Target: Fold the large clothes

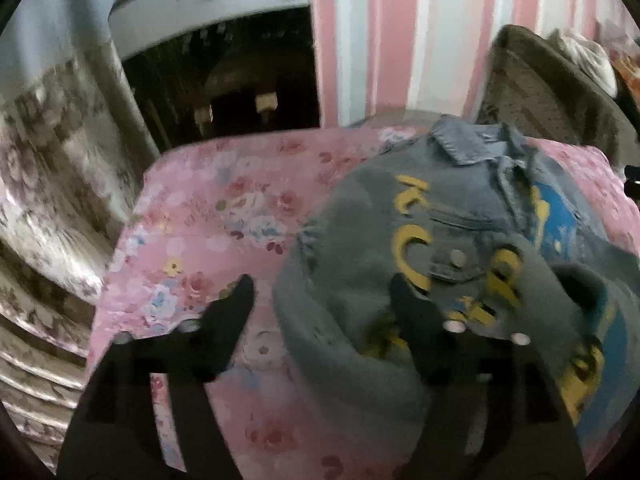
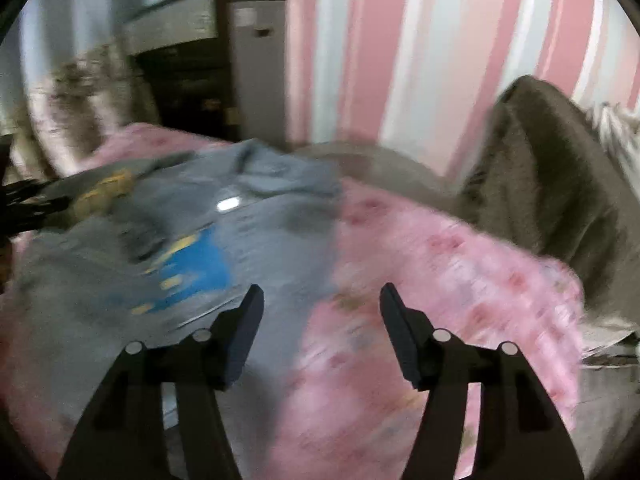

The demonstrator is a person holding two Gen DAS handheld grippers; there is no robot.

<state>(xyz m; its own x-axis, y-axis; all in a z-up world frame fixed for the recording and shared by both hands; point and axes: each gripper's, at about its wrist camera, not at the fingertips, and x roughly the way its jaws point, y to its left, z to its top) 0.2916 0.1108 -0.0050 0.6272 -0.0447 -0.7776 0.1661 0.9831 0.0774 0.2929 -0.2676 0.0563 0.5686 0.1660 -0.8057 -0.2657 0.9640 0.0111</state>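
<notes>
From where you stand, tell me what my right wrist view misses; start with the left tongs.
Observer: The left tongs stand open, one finger over the denim jacket, nothing pinched.
Operator: Report the jacket's collar.
Observer: The collar lies flat at the far end, toward the striped wall.
Operator: Describe the print.
Observer: Yellow letters run across the grey front.

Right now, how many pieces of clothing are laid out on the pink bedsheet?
1: a denim jacket with yellow lettering, lying on the floral bedsheet, collar toward the striped wall. Anything beneath it would be hidden.
</notes>
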